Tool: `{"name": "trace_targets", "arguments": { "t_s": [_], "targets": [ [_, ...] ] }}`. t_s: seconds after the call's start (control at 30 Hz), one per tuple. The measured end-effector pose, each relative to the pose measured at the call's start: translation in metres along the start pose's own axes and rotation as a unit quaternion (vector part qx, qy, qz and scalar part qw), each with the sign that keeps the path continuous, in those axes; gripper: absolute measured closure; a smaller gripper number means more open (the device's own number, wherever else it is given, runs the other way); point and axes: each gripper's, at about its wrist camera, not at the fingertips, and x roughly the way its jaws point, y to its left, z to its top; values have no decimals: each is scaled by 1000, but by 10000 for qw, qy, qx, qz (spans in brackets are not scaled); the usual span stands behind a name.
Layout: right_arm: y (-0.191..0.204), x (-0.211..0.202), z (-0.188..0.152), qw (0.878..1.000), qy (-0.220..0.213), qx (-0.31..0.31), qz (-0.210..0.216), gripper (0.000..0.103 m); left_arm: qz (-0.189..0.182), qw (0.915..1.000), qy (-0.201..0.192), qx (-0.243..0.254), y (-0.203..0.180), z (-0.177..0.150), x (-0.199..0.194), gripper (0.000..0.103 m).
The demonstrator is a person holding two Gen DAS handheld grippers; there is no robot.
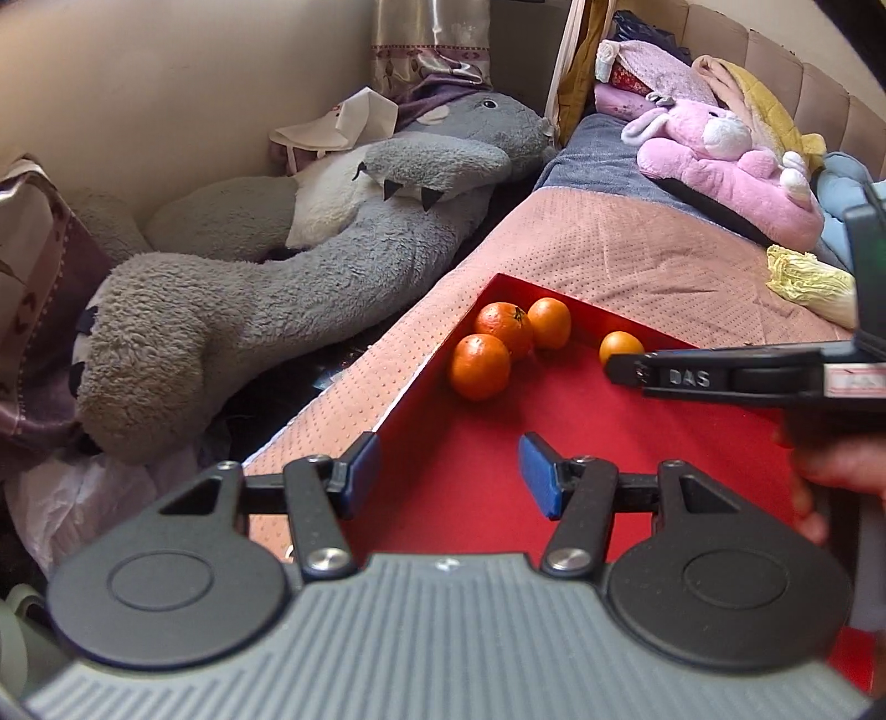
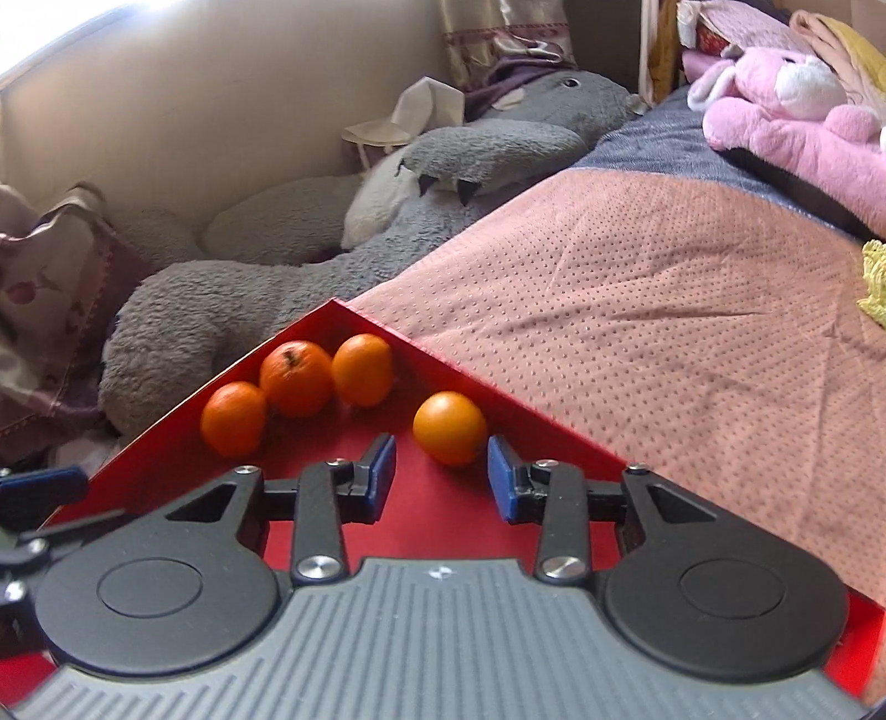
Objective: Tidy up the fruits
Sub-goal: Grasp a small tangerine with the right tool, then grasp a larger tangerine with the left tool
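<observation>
Nearest to us, our left gripper [image 1: 449, 473] hangs over the red floor of the box, its blue pads [image 1: 534, 473] standing well apart with nothing between them. Our right gripper [image 2: 441, 477] sits narrower, blue pads [image 2: 501, 479] parted but empty; its tips point at a lone orange [image 2: 449, 427] lying just beyond them, untouched as far as we can see, close to the box's right wall. From the left wrist view the right gripper reaches in side-on from the right edge, its tip just in front of that same orange, with part of a hand [image 1: 814, 487] showing below it. The red box [image 2: 183, 471] rests on the bed, one corner pointing away from us. Three more oranges are clustered in that far corner: one against the left wall [image 2: 233, 418], one with a dark stem scar [image 2: 296, 378] touching it, and a third [image 2: 362, 370] pressed beside that one, nearest the corner. All four fruits lie inside the box. Past the box, a pink dotted blanket [image 2: 664, 310] covers the bed, and a yellow knitted cloth [image 1: 811, 279] lies at its right side. To the left, in the gap between bed and wall, a big grey plush toy [image 1: 249, 310] sprawls lengthwise, black claws on its paw. Farther off, a pink plush rabbit [image 1: 725, 166] lies on a grey-blue cover [image 1: 598, 160], with heaped clothes [image 1: 659, 72] behind it and a patterned curtain [image 1: 429, 39] against the beige wall [image 1: 166, 94].
</observation>
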Motion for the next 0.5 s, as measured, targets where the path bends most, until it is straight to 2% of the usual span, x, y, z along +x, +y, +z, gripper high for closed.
{"name": "trace_targets", "arguments": {
  "t_s": [0.03,0.07,0.23,0.33,0.5],
  "targets": [
    [0,6,1,10000,25,12,-37,60,-10,10000,18,17,1,2,4,45],
    [-1,10,-1,10000,48,14,-67,66,-57,10000,39,37,1,4,7,45],
    [-5,8,-7,9999,-44,-93,37,66,-158,9995,115,247,-7,15,21,45],
    [-18,-12,-17,9997,-101,122,196,66,-112,9988,221,419,-16,21,35,45],
    [-27,-58,-49,9990,-115,142,406,66,-38,9971,555,519,-28,29,63,45]
  ]
}}
